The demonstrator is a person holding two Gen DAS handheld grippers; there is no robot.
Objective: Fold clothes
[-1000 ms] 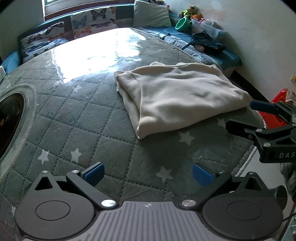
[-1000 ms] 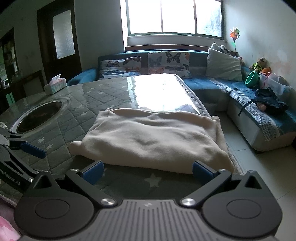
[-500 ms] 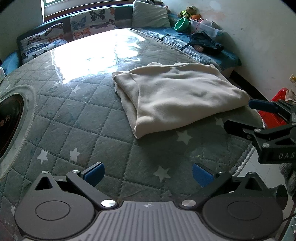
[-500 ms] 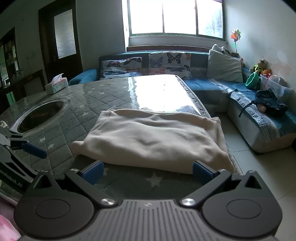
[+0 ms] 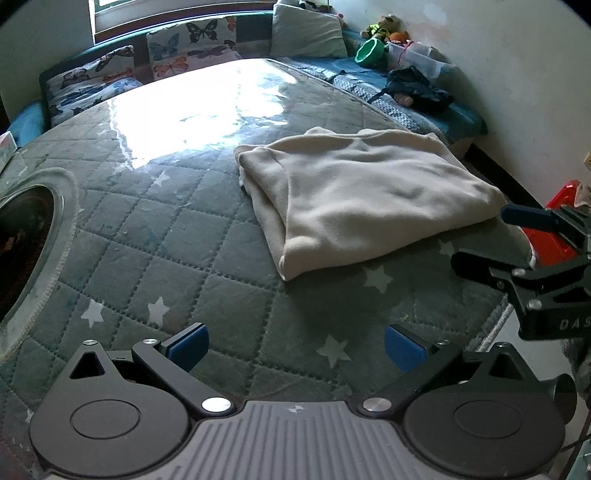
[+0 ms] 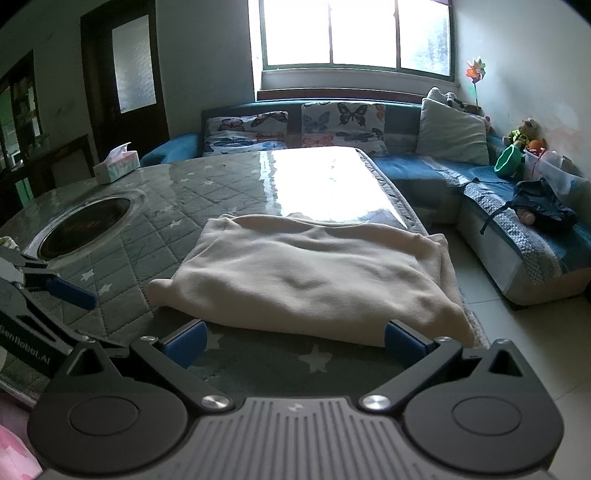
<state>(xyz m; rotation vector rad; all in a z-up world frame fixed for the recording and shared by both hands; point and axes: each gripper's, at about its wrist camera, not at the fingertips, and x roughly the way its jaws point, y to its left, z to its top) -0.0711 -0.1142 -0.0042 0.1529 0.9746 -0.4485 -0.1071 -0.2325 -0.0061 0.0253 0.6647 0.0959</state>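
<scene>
Left gripper (image 5: 293, 343) and right gripper (image 6: 291, 339) poised low over a quilted table (image 5: 177, 236), jaws spread wide, gripping nothing. Just beyond the right gripper's blue fingertips (image 6: 404, 341), a folded cream garment (image 6: 314, 280) lying flat near the table's edge. Farther back, a tissue box (image 6: 116, 162), butterfly cushions (image 6: 343, 123) on a blue sofa (image 6: 436, 173), bright window (image 6: 354, 33). Partial lettering "DAS" legible on the right gripper's body.

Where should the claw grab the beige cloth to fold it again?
Probably its near corner, coming in low along the table from the near side. There the layered edges meet in a raised lip, so one blue finger could slip underneath. The left claw is open, empty and closest.
</scene>
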